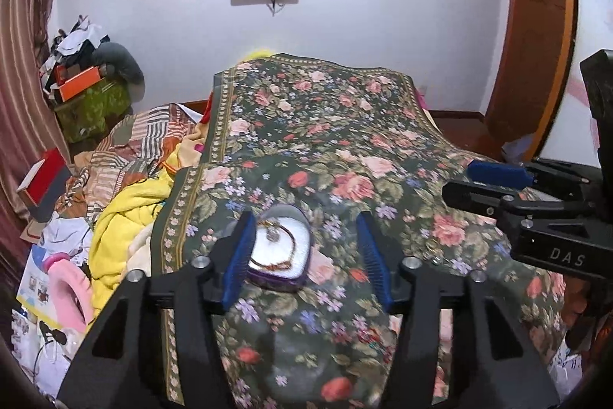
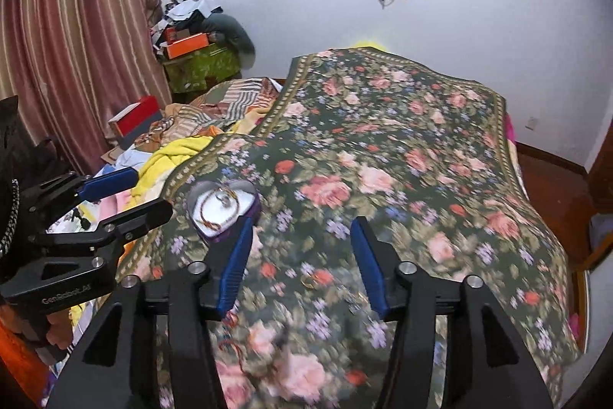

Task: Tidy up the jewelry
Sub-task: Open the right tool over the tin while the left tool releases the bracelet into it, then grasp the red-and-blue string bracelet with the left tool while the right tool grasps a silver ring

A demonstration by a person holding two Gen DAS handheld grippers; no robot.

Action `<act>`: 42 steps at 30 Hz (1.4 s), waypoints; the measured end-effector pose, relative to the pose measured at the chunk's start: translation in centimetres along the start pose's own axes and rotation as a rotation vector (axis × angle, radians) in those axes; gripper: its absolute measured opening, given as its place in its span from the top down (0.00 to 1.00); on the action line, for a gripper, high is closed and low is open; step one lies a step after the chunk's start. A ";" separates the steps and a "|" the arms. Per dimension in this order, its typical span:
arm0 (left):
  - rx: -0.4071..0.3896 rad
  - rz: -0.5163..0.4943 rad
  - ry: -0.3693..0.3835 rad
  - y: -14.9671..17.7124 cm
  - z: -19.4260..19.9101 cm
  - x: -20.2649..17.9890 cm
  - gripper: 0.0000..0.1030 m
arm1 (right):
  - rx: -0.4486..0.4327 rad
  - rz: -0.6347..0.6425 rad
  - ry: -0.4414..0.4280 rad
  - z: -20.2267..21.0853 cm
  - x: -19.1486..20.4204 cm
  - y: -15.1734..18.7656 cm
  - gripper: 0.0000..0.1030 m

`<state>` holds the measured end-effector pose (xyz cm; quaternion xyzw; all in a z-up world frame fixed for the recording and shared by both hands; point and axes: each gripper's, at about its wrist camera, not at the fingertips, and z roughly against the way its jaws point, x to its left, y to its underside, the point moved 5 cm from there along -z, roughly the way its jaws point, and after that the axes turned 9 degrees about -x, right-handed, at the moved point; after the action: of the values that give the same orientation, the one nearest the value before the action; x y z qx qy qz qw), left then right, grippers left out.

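Blurred ring (image 2: 311, 279) beyond right claw (image 2: 302, 255)

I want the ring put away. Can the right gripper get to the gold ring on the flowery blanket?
Probably yes. The gold ring lies bare on the blanket, just ahead of the open right gripper, nothing covering it.

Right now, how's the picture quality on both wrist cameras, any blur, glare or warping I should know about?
Left wrist view: heavy fisheye bending at the door frame, dark corners; the heart-shaped jewelry box reads fairly sharp, while the floral bedspread smears near the bottom. Right wrist view: same warping, stronger motion blur across the bedspread; the box shows slight glare on its rim. Lighting is even, with no hard shadows.
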<state>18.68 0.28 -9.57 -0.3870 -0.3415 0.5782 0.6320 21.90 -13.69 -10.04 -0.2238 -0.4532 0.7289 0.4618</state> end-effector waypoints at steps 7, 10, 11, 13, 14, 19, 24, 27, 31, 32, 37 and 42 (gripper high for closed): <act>0.079 0.012 0.038 2.7 -0.1 -2.2 0.37 | 0.042 -0.031 0.033 1.6 -2.1 2.8 0.51; 0.127 0.013 0.042 4.2 -0.6 -2.8 0.37 | 0.066 -0.045 0.041 1.9 -2.8 4.0 0.51; 0.138 0.012 0.042 4.6 -0.8 -2.9 0.37 | 0.076 -0.051 0.043 1.9 -3.0 4.5 0.51; 0.164 0.012 0.049 5.6 -1.1 -3.1 0.37 | 0.092 -0.057 0.048 2.0 -3.3 5.4 0.51; 0.179 0.013 0.055 6.2 -1.3 -3.1 0.37 | 0.098 -0.058 0.050 2.1 -3.4 5.7 0.51; 0.259 -0.012 0.050 9.2 -2.4 -3.5 0.37 | 0.149 -0.075 0.042 1.5 -3.6 7.7 0.51; 0.314 -0.017 0.047 11.3 -3.2 -3.3 0.37 | 0.198 -0.069 0.023 0.4 -2.7 9.3 0.51; 0.348 -0.018 0.058 12.4 -3.6 -3.5 0.37 | 0.215 -0.062 0.012 0.0 -2.3 9.8 0.51; 0.348 -0.052 0.061 12.9 -3.5 -4.3 0.37 | 0.229 -0.060 0.003 -0.3 -2.0 10.2 0.51; 0.348 -0.053 0.071 12.9 -3.5 -4.6 0.37 | 0.231 -0.061 0.002 -0.4 -2.0 10.2 0.51; 0.341 -0.108 0.067 13.4 -3.9 -5.8 0.37 | 0.243 -0.072 -0.002 -0.6 -2.1 10.6 0.51; 0.309 -0.108 0.048 13.3 -4.3 -5.9 0.62 | 0.255 -0.079 -0.007 -0.9 -2.1 10.8 0.51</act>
<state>15.66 -5.59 -23.21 -0.2801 -0.2536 0.5794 0.7222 18.46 -16.85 -20.08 -0.1427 -0.3669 0.7625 0.5135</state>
